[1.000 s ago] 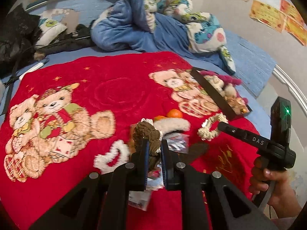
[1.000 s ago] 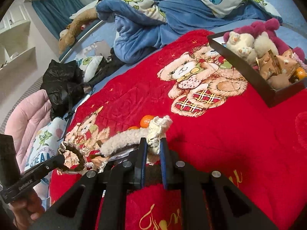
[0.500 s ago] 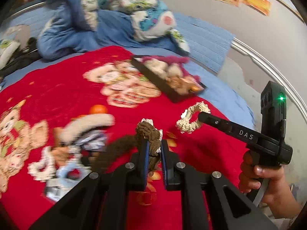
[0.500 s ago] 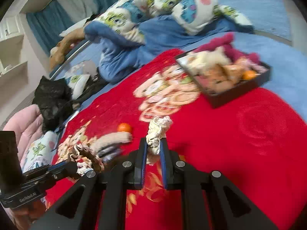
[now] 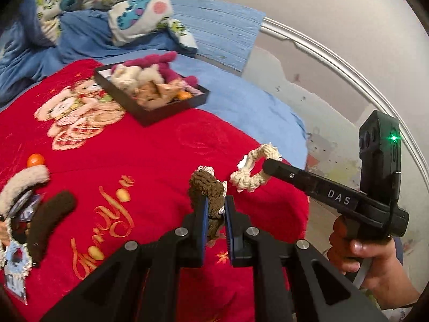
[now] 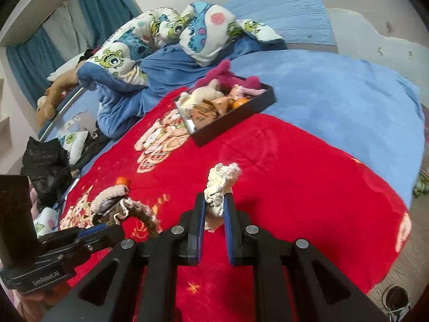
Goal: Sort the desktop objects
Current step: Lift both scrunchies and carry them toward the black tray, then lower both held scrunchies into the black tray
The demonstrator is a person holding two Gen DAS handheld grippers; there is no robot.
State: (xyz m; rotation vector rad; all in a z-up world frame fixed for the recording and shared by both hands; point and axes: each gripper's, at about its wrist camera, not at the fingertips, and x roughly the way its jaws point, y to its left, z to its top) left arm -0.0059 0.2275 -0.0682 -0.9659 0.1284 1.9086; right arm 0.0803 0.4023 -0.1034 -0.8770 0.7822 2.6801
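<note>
My left gripper point(image 5: 215, 205) is shut on a brown knitted ring point(image 5: 207, 187) and holds it above the red blanket point(image 5: 150, 161). My right gripper point(image 6: 214, 204) is shut on a cream knitted ring point(image 6: 221, 179), which also shows in the left wrist view point(image 5: 253, 171). A black tray point(image 5: 171, 107) of plush toys, knitted pieces and an orange lies far ahead at the blanket's edge; it also shows in the right wrist view point(image 6: 236, 118). A pile of loose items point(image 5: 24, 204) with an orange point(image 5: 35, 160) lies at the left.
Blue bedding and cartoon pillows point(image 6: 171, 43) are heaped behind the tray. A black bag point(image 6: 45, 163) lies at the left of the bed. The wall and white bed rail point(image 5: 335, 61) are at the right; the floor point(image 6: 396, 273) lies beyond the blanket's right edge.
Both grippers have swung right with their rings in hold, away from the pile. The tray now sits more centred ahead and the pile has slid to the left.
</note>
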